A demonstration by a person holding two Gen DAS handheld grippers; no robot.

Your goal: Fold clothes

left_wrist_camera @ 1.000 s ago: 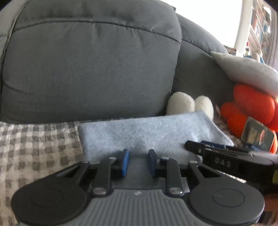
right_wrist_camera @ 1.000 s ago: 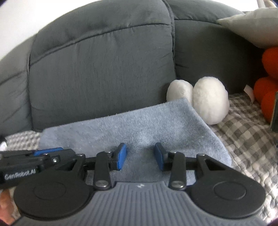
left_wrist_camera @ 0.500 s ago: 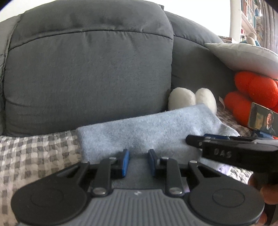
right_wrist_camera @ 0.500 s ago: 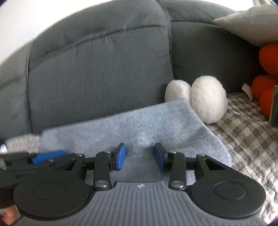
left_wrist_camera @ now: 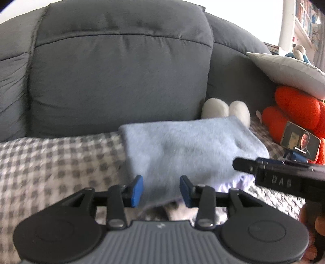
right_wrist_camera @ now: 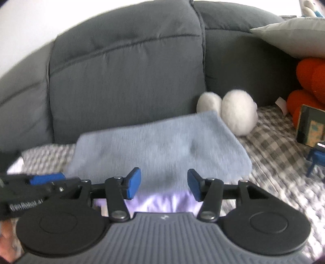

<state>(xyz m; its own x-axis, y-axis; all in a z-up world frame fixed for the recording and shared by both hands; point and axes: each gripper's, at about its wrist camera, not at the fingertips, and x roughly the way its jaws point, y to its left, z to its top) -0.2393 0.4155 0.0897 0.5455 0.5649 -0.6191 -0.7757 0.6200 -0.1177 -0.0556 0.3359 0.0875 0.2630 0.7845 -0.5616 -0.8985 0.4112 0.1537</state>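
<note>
The right gripper [left_wrist_camera: 239, 163] body reads "DAS" in the left wrist view; the left gripper [right_wrist_camera: 46, 179] body reads "GenRobot.AI", blurred.

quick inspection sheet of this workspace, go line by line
Surface: grey-and-white checked cover over the sofa seat, dark grey sofa back behind.
Job's things: folded light blue cloth lying on the cover; a lilac fabric shows under its near edge.
Clutter: white plush pieces at the cloth's far right corner; orange plush; phone with its screen lit; grey pillow.
Grippers: left tongs open, empty, at the cloth's near edge; right tongs open, empty.
Cables: nothing seen.
Surroundings: bookshelf far right, bright wall behind.
</note>
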